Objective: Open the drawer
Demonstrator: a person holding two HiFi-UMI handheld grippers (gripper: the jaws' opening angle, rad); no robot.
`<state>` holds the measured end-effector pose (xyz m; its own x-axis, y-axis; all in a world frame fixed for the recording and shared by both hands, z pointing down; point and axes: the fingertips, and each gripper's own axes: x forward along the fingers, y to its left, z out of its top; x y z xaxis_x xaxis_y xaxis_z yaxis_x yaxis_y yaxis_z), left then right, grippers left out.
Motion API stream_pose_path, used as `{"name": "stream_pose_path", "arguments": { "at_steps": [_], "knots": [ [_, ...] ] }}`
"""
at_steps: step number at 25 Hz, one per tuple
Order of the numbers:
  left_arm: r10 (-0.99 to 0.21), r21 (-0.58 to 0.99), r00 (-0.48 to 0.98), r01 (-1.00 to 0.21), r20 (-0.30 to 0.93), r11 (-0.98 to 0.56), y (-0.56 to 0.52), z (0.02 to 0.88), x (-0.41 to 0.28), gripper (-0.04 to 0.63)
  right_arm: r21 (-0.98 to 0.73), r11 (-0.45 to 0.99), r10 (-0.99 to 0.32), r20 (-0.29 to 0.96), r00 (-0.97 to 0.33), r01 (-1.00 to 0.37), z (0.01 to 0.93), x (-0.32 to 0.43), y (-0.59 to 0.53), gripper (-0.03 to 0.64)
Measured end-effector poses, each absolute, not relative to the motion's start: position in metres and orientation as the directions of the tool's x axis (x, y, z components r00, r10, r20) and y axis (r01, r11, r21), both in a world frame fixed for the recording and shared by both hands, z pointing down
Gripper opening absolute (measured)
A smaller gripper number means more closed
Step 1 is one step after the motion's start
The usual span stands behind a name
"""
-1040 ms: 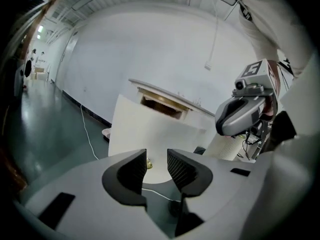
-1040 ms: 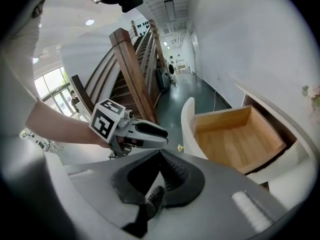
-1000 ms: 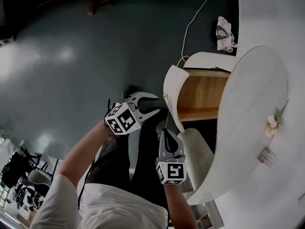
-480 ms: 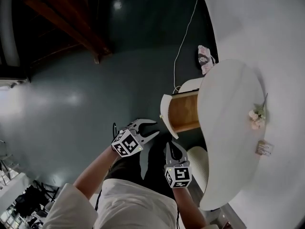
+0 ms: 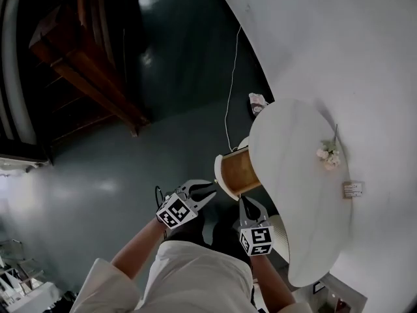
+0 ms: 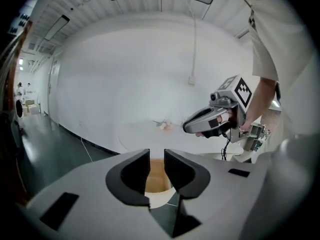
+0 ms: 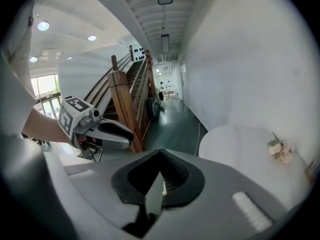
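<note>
While both grippers hung clear of the furniture, the head view recorded the drawer (image 5: 240, 169) standing pulled out from under the round white table (image 5: 296, 194), wooden inside exposed, curved white front facing the person. Left gripper (image 5: 210, 192): jaws parted, nothing between them, tips near the drawer front but apart from it, on its left. Right gripper (image 5: 251, 205): below the drawer, tips near the drawer front, not touching. On the table top: a small sprig of flowers (image 5: 327, 154) and a tag (image 5: 352, 188); a white cable (image 5: 229, 90) ran across the dark floor behind. In the left gripper view, left gripper (image 6: 157, 158): jaws had just been closing and stood a narrow gap apart, empty, with the drawer (image 6: 157, 180) showing through that gap, lower and well beyond the pads. Right gripper (image 6: 192, 126) appeared to the right, held in a hand over the table (image 6: 135, 134), the flowers (image 6: 162, 124) beside its tip. In the right gripper view, right gripper (image 7: 160, 160): pads met at the tips, holding nothing. Left gripper (image 7: 125, 132) lay to the left before a wooden staircase (image 7: 125, 99); table (image 7: 240, 149) and flowers (image 7: 280, 151) lay to the right.
</note>
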<state>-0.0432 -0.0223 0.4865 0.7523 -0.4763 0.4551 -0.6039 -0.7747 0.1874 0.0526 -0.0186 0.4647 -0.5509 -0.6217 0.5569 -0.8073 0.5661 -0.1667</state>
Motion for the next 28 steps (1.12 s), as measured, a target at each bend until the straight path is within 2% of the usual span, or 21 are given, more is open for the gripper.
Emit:
{"name": "stream_pose_path", "arguments": {
  "at_steps": [2, 15, 28],
  "knots": [
    [-0.495, 0.210, 0.744, -0.626, 0.448, -0.751, -0.026, 0.471, -0.046, 0.064, -0.164, 0.535, -0.650, 0.546, -0.528, -0.829, 0.448, 0.064, -0.022, 0.011],
    [-0.521, 0.251, 0.721, -0.667, 0.458, -0.702, -0.041, 0.396, -0.038, 0.017, -0.130, 0.396, -0.797, 0.443, -0.411, -0.909, 0.346, 0.134, -0.026, 0.011],
    [-0.595, 0.266, 0.730, -0.679, 0.335, -0.684, -0.034, 0.308, 0.000, 0.006, -0.127, 0.431, -0.820, 0.357, -0.447, -0.893, 0.277, 0.193, -0.018, 0.011]
  ]
}}
